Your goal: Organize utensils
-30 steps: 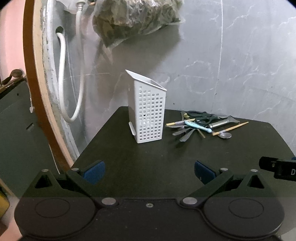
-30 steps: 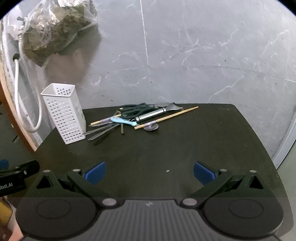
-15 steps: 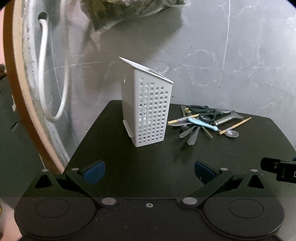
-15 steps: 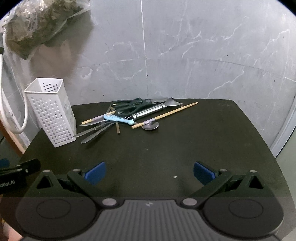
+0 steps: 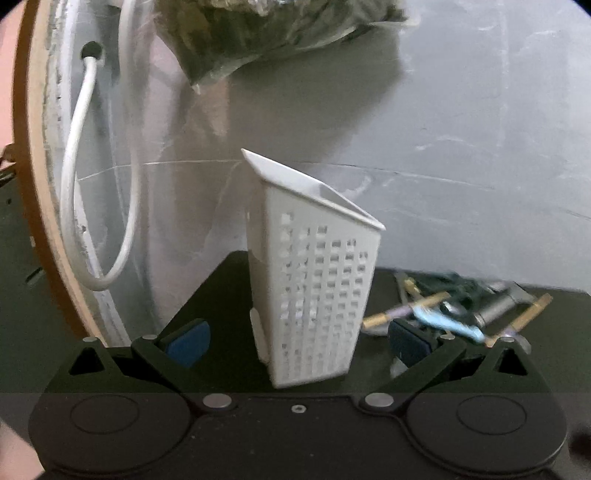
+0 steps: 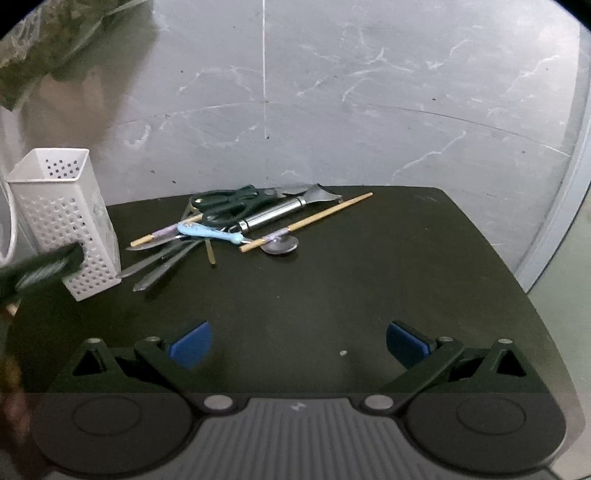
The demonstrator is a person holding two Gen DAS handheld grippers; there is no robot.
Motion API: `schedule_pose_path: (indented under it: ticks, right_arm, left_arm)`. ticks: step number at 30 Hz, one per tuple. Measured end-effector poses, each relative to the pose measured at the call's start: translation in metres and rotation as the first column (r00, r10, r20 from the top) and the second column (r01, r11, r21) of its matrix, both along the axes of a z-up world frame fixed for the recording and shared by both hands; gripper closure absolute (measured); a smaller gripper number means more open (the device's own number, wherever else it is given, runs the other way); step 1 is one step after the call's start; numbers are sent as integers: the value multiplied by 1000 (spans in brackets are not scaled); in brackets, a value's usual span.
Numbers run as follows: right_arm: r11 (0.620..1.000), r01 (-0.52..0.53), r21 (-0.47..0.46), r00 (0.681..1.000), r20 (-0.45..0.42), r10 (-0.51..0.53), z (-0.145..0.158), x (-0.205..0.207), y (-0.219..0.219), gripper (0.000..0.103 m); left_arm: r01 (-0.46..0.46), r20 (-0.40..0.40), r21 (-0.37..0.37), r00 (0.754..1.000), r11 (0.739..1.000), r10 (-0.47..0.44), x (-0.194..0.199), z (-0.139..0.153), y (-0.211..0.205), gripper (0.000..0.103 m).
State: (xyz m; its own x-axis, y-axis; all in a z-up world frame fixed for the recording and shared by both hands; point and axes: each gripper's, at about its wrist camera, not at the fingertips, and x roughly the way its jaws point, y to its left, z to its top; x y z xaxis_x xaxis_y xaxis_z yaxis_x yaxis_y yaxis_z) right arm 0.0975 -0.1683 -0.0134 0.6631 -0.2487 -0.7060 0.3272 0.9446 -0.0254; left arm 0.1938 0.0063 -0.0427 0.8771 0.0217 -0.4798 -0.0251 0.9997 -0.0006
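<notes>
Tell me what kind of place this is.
Probably a home kitchen or utility corner: a white perforated utensil holder and loose utensils sit on a dark table against a grey marble-look wall, beside a white hose.

Perforated utensil holder point(image 6: 62, 218) upright at table's point(image 6: 369, 295) left rear, utensil pile to its right, scissors point(image 6: 229, 201) rearmost, chopstick point(image 6: 306, 221) lying over spoon point(image 6: 282, 245), knives point(image 6: 159, 266) nearest the holder, wall point(image 6: 332, 92) behind.

place: home kitchen or utility corner | walls: grey marble-look tiles point(image 6: 369, 110) | surface: small black table point(image 6: 332, 295) | clues: white perforated cutlery holder point(image 5: 314, 295), utensil pile point(image 6: 236, 221), white hose point(image 5: 77, 147), hanging plastic bag point(image 5: 273, 33)
</notes>
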Motion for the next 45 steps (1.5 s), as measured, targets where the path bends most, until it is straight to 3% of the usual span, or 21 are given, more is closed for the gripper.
schedule_pose_path:
  ticks: [6, 11, 16, 19, 20, 22, 28, 35, 41, 45]
  right_arm:
    - [999, -2, -42, 999, -36, 1, 1, 2, -3, 0]
    - [999, -14, -42, 999, -47, 12, -5, 11, -20, 0]
    - [999, -39, -20, 998, -41, 38, -6, 18, -38, 0]
    - [998, -58, -7, 998, -33, 58, -7, 22, -45, 0]
    - [998, -65, -1, 997, -31, 65, -8, 24, -48, 0]
    - [997, -77, 3, 997, -24, 77, -10, 26, -52, 0]
    - [993, -118, 20, 993, -10, 119, -19, 38, -58, 0]
    - [982, -182, 46, 983, 14, 182, -21, 50, -69, 0]
    - [963, -266, 43, 964, -5, 267, -25, 71, -67, 0]
    - [957, -287, 46, 957, -21, 288, -25, 92, -60, 0]
  left_arm:
    - [-151, 55, 72, 988, 986, 147, 35, 0, -32, 1]
    - [-305, 62, 153, 952, 940, 298, 66, 1, -49, 1]
    - [-320, 88, 285, 947, 903, 308, 82, -2, -73, 1]
    - [-325, 131, 304, 945, 895, 299, 85, -2, -73, 2]
    - [-323, 139, 304, 946, 896, 294, 85, -2, -70, 7]
    - [-303, 135, 303, 952, 904, 274, 84, -3, -65, 15]
    - [-241, 150, 295, 967, 924, 205, 74, -4, -46, 18]
    - [-25, 153, 305, 988, 952, -23, 45, -5, -12, 18]
    - [123, 138, 315, 975, 941, -174, 11, -4, 15, 17]
    - [244, 138, 297, 946, 923, -294, 2, -4, 32, 17]
